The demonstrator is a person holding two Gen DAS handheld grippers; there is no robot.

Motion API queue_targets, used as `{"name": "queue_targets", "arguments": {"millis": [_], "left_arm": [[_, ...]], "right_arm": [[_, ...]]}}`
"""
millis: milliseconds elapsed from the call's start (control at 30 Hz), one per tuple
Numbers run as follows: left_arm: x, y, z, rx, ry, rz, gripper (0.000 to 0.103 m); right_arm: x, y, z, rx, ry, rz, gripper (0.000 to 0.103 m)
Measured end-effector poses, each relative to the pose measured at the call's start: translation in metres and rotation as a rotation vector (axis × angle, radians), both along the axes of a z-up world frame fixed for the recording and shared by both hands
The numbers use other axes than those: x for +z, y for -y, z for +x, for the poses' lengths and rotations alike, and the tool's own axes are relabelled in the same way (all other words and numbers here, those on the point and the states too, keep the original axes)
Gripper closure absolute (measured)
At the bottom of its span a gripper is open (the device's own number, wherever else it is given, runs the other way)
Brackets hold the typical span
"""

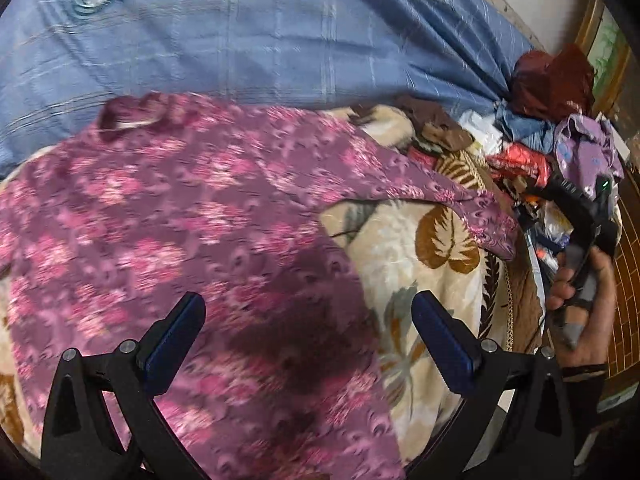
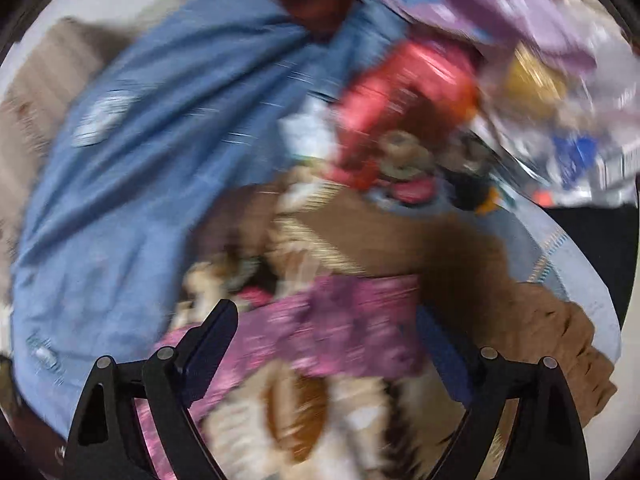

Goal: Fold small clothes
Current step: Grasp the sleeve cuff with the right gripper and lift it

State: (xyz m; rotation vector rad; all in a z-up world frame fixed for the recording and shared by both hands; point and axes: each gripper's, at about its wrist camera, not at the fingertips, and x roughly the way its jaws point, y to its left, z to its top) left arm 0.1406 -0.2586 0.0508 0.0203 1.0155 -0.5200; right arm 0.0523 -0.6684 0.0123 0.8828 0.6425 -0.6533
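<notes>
Beneath both spread claws, a pink floral top lies flat on the leaf-print blanket.

Left gripper hangs wide and empty above its body, right gripper wide over the sleeve end, probably to fold it inward. Only the left view shows the collar; the right view is blurred.

Two cameras on my grippers, both looking down at the bed

My left camera looks forward and down between its two fingers, close above the pink floral garment, with my right hand at its right edge. My right camera, very blurred, faces down toward the clutter pile. Both views share the garment's sleeve, the leaf-print blanket and the blue sheet.
</notes>
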Motion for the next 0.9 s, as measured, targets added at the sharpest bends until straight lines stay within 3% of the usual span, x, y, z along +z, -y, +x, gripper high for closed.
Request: {"name": "queue_targets", "arguments": {"millis": [67,100,167,200,267,300,333,433,533,667,733,833,900], "left_arm": [[-0.006,0.014,0.007,-0.020,-0.029,-0.007,0.000],[-0.009,0.020,0.009,-0.030,-0.041,-0.010,0.000],[-0.015,0.030,0.013,-0.042,-0.056,-0.008,0.000],[-0.018,0.034,0.015,-0.048,-0.068,-0.009,0.000],[-0.019,0.036,0.015,-0.050,-0.078,-0.017,0.000],[-0.019,0.035,0.014,-0.046,-0.081,-0.023,0.000],[-0.018,0.032,0.012,-0.042,-0.080,-0.028,0.000],[-0.014,0.021,0.006,-0.032,-0.079,-0.038,0.000],[-0.006,0.001,0.003,-0.014,-0.067,-0.052,0.000],[0.003,-0.048,0.003,0.054,-0.053,-0.078,0.000],[0.002,-0.082,0.006,0.109,-0.068,-0.111,0.000],[-0.008,-0.136,0.010,0.212,-0.082,-0.168,0.000],[-0.021,-0.167,0.017,0.280,-0.101,-0.189,0.000]], "right_arm": [[-0.030,0.017,-0.005,-0.052,-0.053,0.024,0.023],[-0.047,0.025,-0.009,-0.058,-0.044,0.062,0.034],[-0.068,0.030,-0.007,-0.023,0.018,0.131,0.036],[-0.077,0.031,-0.001,0.006,0.038,0.149,0.043],[-0.080,0.023,0.009,0.037,0.018,0.108,0.063],[-0.075,0.018,0.010,0.045,0.008,0.080,0.086],[-0.062,0.009,0.010,0.033,0.009,0.034,0.094],[-0.019,-0.011,0.004,0.065,0.087,-0.098,0.094],[0.020,-0.048,0.003,0.176,0.189,-0.196,0.094],[0.078,-0.135,0.016,0.452,0.281,-0.404,0.094],[0.098,-0.191,0.024,0.612,0.285,-0.515,0.094],[0.100,-0.280,0.036,0.834,0.256,-0.630,0.094],[0.080,-0.340,0.045,0.980,0.218,-0.670,0.094]]}}
